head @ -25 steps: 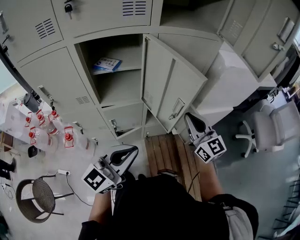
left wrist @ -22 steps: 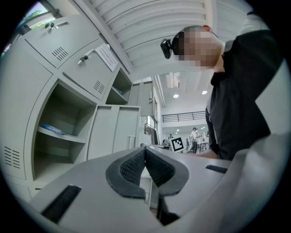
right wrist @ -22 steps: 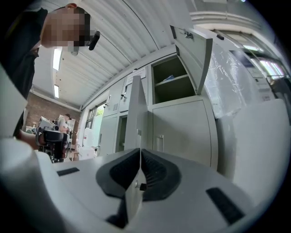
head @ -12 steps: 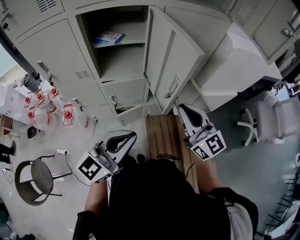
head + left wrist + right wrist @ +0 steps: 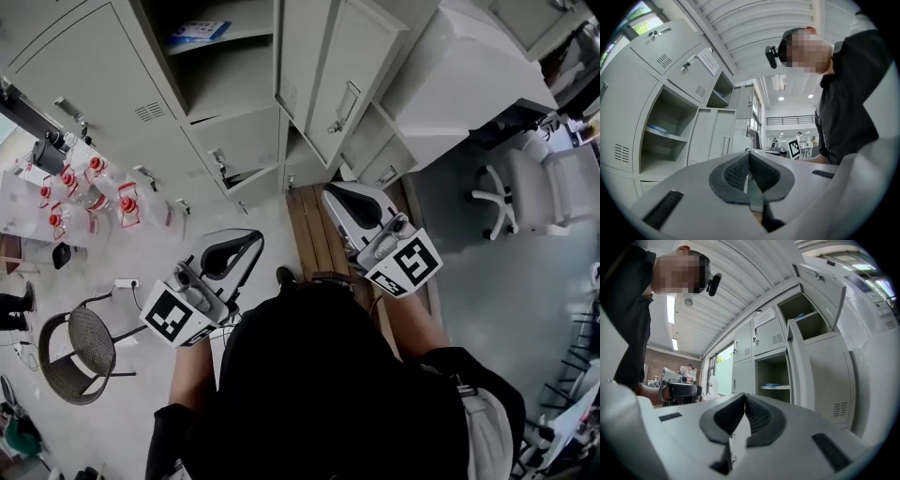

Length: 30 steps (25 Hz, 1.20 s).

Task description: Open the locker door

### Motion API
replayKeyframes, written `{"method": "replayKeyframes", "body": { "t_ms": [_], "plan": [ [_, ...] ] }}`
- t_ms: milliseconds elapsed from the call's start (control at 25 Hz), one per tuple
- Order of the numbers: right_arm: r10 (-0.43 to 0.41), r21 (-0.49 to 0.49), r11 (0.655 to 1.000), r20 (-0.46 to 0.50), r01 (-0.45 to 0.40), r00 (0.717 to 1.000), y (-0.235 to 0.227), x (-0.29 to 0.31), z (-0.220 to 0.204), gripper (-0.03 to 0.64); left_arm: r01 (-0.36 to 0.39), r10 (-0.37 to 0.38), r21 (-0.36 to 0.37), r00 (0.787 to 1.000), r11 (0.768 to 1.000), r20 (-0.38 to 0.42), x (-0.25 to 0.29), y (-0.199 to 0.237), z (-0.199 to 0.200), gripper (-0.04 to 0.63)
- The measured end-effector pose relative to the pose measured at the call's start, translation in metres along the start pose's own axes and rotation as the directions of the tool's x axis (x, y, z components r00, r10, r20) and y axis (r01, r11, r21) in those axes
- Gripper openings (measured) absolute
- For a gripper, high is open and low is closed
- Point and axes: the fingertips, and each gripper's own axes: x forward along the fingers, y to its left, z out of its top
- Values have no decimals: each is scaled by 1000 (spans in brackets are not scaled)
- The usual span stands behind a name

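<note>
The locker door (image 5: pixel 337 66) stands swung open, its handle (image 5: pixel 342 105) facing me. Behind it the open compartment holds a blue-and-white packet (image 5: pixel 199 31) on a shelf. My right gripper (image 5: pixel 330 192) is below the door, apart from the handle, shut and with nothing between its pads. My left gripper (image 5: pixel 251 236) hangs lower left over the floor, also shut and empty. The right gripper view shows that gripper (image 5: pixel 744 394) with the open door (image 5: pixel 825 376) to the right. In the left gripper view the gripper (image 5: pixel 749 152) points past the open compartment (image 5: pixel 661 136).
Red-capped water bottles (image 5: pixel 94 192) stand on the floor at left, near a round wicker chair (image 5: pixel 80 356). A wooden pallet (image 5: pixel 314 234) lies under the grippers. A white wrapped block (image 5: pixel 469 75) and a white office chair (image 5: pixel 534 197) are at right. A lower locker door (image 5: pixel 230 169) is ajar.
Both grippers have drawn back from the lockers, the right one away from the open door's handle. The lockers have slid up in the head view. The door stays open.
</note>
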Motion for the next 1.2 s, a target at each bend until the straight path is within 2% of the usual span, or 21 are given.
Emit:
{"method": "replayKeyframes", "body": {
  "t_ms": [440,760,1080,1200],
  "plan": [
    [90,63,994,-14,-89,996,132,-9,-4,12,-32,32,-18,999,999,37,-102,-62,18,11],
    [170,156,975,-56,-159,984,219,-32,-30,11,-39,39,-46,999,998,-3,-158,-106,-1,11],
    [202,99,976,-81,-194,976,265,-29,-40,11,-106,105,-119,994,987,-13,-196,-103,-27,11],
    [196,98,978,-97,-187,976,268,-29,-46,11,-99,97,-142,995,985,-19,-193,-102,-36,11]
  ]
}}
